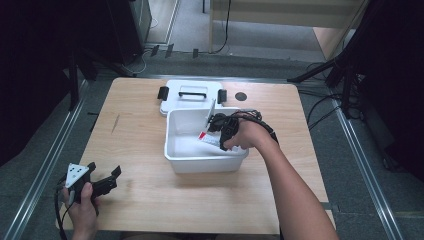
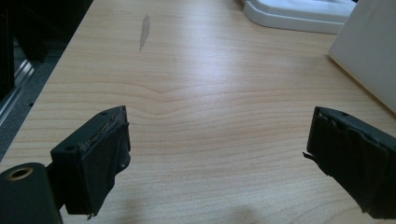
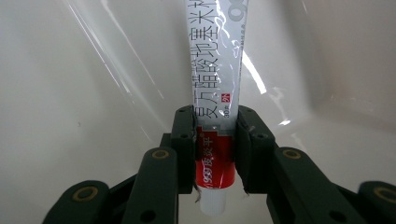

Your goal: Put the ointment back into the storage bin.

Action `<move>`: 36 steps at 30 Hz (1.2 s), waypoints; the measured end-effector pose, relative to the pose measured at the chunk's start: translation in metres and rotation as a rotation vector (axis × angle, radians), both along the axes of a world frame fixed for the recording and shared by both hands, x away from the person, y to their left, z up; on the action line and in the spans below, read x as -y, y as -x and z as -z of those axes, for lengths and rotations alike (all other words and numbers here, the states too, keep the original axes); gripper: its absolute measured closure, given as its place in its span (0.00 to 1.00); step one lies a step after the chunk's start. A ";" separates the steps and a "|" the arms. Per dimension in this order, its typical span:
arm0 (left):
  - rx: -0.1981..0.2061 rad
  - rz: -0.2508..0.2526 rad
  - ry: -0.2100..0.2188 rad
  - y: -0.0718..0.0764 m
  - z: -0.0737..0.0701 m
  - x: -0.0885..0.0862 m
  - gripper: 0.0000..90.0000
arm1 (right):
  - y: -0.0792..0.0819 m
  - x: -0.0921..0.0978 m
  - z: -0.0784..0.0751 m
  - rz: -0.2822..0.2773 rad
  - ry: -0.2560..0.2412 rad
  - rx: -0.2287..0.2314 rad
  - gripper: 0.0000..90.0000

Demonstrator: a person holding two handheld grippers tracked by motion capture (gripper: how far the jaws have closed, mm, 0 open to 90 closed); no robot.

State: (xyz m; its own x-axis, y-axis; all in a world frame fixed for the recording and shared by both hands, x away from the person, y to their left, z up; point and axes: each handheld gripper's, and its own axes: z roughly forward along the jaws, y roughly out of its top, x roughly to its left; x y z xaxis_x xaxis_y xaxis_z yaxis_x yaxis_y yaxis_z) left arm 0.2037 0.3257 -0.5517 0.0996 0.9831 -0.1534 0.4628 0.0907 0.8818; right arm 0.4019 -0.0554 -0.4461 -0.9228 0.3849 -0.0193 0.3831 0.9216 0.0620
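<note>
One tube of ointment (image 3: 215, 98) was all I had to handle, and my right gripper (image 3: 215, 149) had its jaws closed on the red end near the cap, inside the white bin (image 1: 175, 150) at the table's middle, so the tube would land within the walls. One lid (image 1: 172, 95) lay just beyond the bin. My left gripper (image 2: 219, 154), jaws wide apart and empty, waited idle at the near left over the table (image 2: 196, 70).

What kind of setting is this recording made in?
Probably a lab or recording studio: a bare wooden table stands among black stands, with cables trailing over a grey floor.
</note>
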 end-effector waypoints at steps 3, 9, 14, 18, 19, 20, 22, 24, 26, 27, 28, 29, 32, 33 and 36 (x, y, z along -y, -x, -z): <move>-0.001 0.000 0.001 0.000 0.000 0.000 0.08 | 0.000 -0.001 0.004 0.004 0.018 0.000 0.81; -0.001 0.000 0.000 0.000 0.000 0.000 0.08 | -0.001 -0.003 0.010 -0.001 0.036 -0.009 0.80; -0.001 0.000 0.001 0.000 0.000 0.000 0.08 | -0.001 -0.004 0.013 0.002 0.049 -0.007 0.80; -0.001 0.000 0.001 0.000 0.000 0.000 0.08 | -0.001 -0.005 0.016 -0.008 0.074 0.001 0.80; -0.001 0.000 0.001 0.000 0.000 0.000 0.08 | -0.001 -0.005 0.017 -0.009 0.075 0.000 0.80; -0.001 0.000 0.002 0.000 0.000 0.000 0.08 | -0.001 -0.005 0.017 -0.009 0.075 0.001 0.80; -0.001 0.000 0.002 0.000 0.000 0.000 0.08 | -0.001 -0.005 0.018 -0.006 0.074 0.000 0.80; -0.001 0.000 0.002 0.000 0.000 0.000 0.08 | -0.001 -0.005 0.018 -0.009 0.073 -0.001 0.80; -0.002 0.000 0.002 0.000 0.000 0.000 0.08 | -0.001 -0.004 0.018 -0.011 0.075 -0.002 0.80; -0.003 0.000 0.002 0.000 0.000 0.000 0.08 | -0.001 -0.004 0.018 -0.010 0.075 -0.003 0.80; -0.003 -0.001 0.002 0.000 0.000 0.000 0.08 | 0.000 -0.004 0.018 -0.008 0.078 -0.003 0.80; -0.002 0.000 0.002 0.000 0.000 0.000 0.08 | 0.000 -0.004 0.018 -0.007 0.077 -0.003 0.80; -0.002 0.000 0.001 0.000 0.000 0.000 0.08 | -0.001 -0.003 0.018 -0.008 0.075 -0.004 0.80; -0.003 0.000 0.000 0.000 0.000 0.000 0.08 | 0.000 -0.003 0.018 -0.009 0.075 -0.005 0.78; -0.002 0.000 0.001 0.000 0.000 0.000 0.08 | 0.001 -0.003 0.017 -0.009 0.070 0.002 0.66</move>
State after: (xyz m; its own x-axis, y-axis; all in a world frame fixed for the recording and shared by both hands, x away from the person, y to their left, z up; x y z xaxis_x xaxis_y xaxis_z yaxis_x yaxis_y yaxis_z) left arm 0.2039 0.3258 -0.5517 0.0990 0.9830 -0.1545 0.4645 0.0917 0.8808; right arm 0.4014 -0.0521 -0.4636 -0.9260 0.3746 -0.0479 0.3751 0.9270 -0.0018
